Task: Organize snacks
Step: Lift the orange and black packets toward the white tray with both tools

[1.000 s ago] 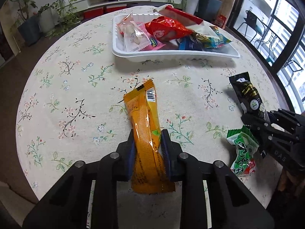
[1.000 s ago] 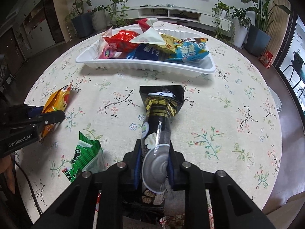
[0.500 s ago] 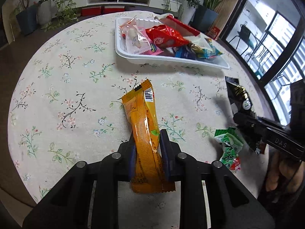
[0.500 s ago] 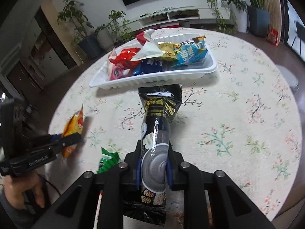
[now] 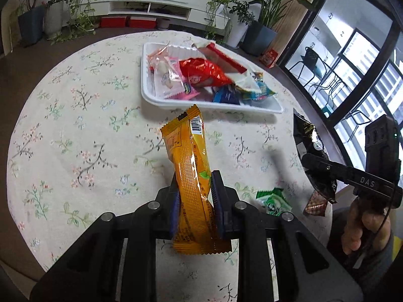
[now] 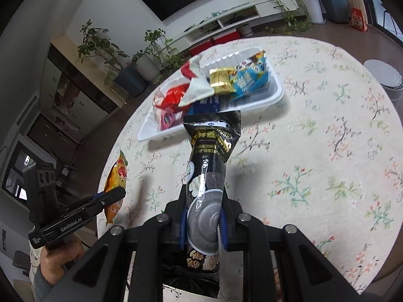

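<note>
Holding one snack each, both tools are up over the table [image 5: 75, 130]. The left gripper [image 5: 194, 198] is squeezed tight on the orange packet [image 5: 189, 166], about halfway down it, so the top end sticks out toward the white tray [image 5: 214, 104]. The right gripper [image 6: 202, 216] is squeezed tight on the black packet [image 6: 205, 173], low down near its bottom end, and the long top part leans out toward the tray too.

The tray sits at the far side of the table and is already piled with snacks, like the red bag [image 5: 204, 73] and the blue packet [image 6: 248, 79]. One green packet [image 5: 273, 201] lies on the cloth near the front edge.

What could go wrong? The packets are shiny and slippery, so one might slide out of the grip on the way. The black one is held near its end, so it may flop or swing. The tray looks full, so a new packet dropped on the pile could roll off over the rim. Both tools head for the same tray, so they might bump each other
</note>
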Motion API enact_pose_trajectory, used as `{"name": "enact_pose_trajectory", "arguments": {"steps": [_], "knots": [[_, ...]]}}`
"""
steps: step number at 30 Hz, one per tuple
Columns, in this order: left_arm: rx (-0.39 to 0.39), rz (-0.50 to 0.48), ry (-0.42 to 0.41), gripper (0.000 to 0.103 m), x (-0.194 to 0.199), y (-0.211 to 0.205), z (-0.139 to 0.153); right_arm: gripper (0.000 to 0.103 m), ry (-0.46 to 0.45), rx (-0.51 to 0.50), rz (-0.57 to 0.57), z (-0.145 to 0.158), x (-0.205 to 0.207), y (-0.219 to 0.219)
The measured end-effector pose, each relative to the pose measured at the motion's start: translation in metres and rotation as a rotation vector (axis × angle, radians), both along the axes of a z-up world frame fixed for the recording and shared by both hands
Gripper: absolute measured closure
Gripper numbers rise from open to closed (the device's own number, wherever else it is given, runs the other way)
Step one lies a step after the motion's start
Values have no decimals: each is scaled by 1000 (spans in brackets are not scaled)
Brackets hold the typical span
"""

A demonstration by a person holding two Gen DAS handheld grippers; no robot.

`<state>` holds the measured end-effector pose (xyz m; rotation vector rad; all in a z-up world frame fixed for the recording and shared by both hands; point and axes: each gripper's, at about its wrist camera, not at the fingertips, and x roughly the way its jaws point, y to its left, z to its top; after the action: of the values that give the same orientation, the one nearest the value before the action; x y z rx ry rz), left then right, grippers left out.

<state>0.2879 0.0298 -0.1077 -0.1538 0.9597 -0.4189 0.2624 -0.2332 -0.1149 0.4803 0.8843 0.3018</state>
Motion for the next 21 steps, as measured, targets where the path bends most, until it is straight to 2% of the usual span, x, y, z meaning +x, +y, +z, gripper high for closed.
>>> {"name": "enact_pose_trajectory", "arguments": {"steps": [4, 9, 16, 21], "knots": [[-23, -4, -24, 83, 16, 3, 18, 81, -26, -17, -30, 17, 8, -18], [4, -12, -72, 83, 47, 1, 44, 81, -56, -57, -63, 39, 31, -39], [36, -18, -95, 83, 108, -6, 68, 81, -73, -134, -42, 64, 93, -38], [82, -38, -76, 83, 157, -20, 63, 81, -47, -174, -5, 64, 142, -24]]}}
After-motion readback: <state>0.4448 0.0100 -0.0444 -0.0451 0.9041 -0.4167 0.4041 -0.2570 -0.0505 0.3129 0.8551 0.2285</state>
